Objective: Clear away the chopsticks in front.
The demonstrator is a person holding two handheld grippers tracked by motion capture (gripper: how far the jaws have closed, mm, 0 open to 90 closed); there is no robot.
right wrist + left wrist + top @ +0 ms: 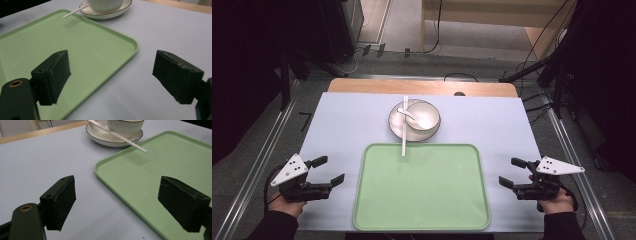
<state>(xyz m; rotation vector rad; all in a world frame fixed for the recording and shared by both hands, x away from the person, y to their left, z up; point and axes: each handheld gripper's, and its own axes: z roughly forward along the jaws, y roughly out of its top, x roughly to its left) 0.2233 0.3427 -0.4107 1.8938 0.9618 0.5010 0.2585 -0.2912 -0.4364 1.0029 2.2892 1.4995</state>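
Both hand-held grippers, left (331, 171) and right (513, 173), jaws apart, flanking empty tray (377, 210); probably poised for bowl (422, 116).

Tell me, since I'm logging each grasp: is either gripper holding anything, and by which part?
Nothing is held. The left gripper and right gripper are both open and empty, either side of the green tray.

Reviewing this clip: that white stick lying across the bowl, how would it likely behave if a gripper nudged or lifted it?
The white stick looks thin and straight, so probably light and fairly stiff. It rests across the bowl rim, its near end hanging above the green tray, so a nudge may well pivot or slide it off. Its narrowness may let the fingers slip.
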